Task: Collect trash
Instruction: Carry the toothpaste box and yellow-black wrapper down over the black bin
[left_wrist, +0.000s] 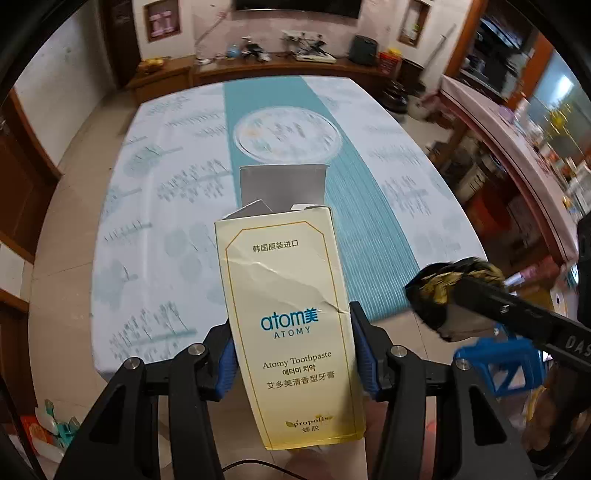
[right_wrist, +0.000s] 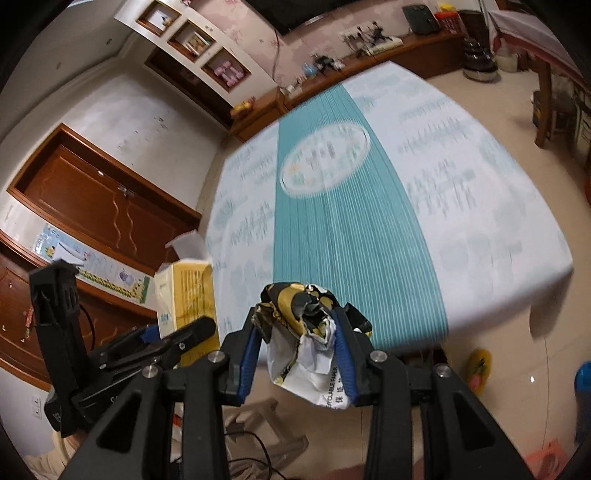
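Left tongs (left_wrist: 291, 354) clamp an "Atomy Toothpaste" box (left_wrist: 291, 325); right tongs (right_wrist: 295, 343) clamp crumpled "recyclable paper" wrapper (right_wrist: 306, 332).

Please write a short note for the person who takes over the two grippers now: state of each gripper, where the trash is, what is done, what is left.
Left gripper: shut on the toothpaste box, top flap open.
Right gripper: shut on the crumpled wrapper.
Both pieces are held in the air at the near edge of the table; no other trash shows on its cloth.
Done: both pieces picked up.
Left: drop them in a bin; none is in view.
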